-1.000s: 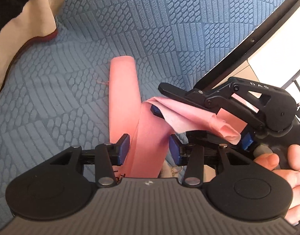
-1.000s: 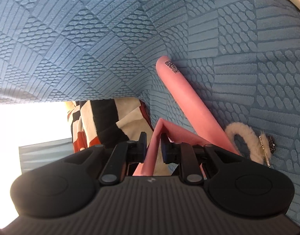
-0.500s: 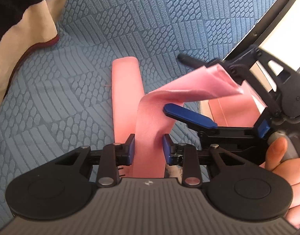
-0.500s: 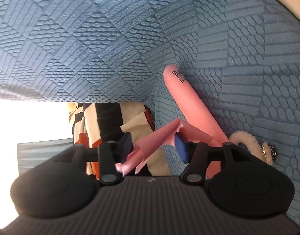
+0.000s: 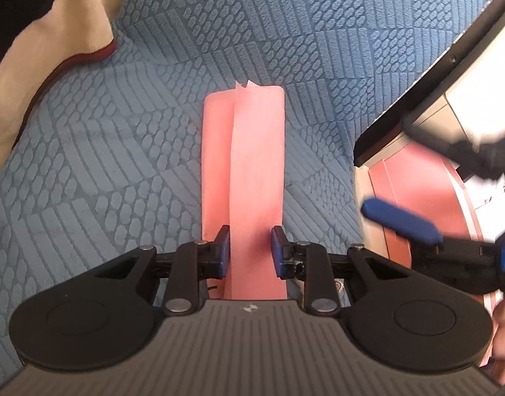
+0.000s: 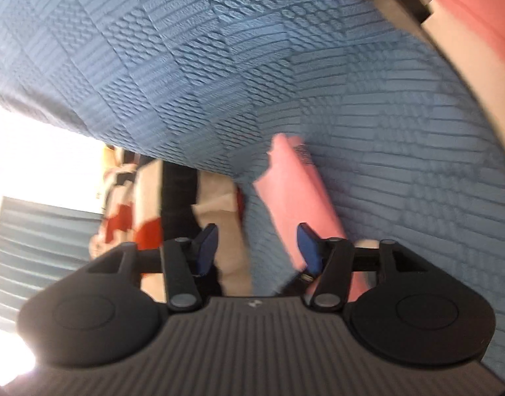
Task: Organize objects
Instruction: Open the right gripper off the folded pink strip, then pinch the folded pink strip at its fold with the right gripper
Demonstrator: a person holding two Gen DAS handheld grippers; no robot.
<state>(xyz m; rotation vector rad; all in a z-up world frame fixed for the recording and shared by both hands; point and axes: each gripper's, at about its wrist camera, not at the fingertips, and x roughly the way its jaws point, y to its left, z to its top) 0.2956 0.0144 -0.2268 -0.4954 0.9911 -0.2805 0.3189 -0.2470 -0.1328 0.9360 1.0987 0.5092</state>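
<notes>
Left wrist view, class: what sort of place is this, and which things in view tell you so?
Probably a bedroom or living room at home. The work surface is a blue quilted cover, like a bedspread or sofa throw, a patterned blanket lies at its edge, and a folded pink cloth rests on it.

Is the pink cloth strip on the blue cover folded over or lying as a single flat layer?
Folded over. On the pink cloth strip an upper layer lies along a lower one, its edge running lengthwise down the strip and its loose end reaching the far end.
</notes>
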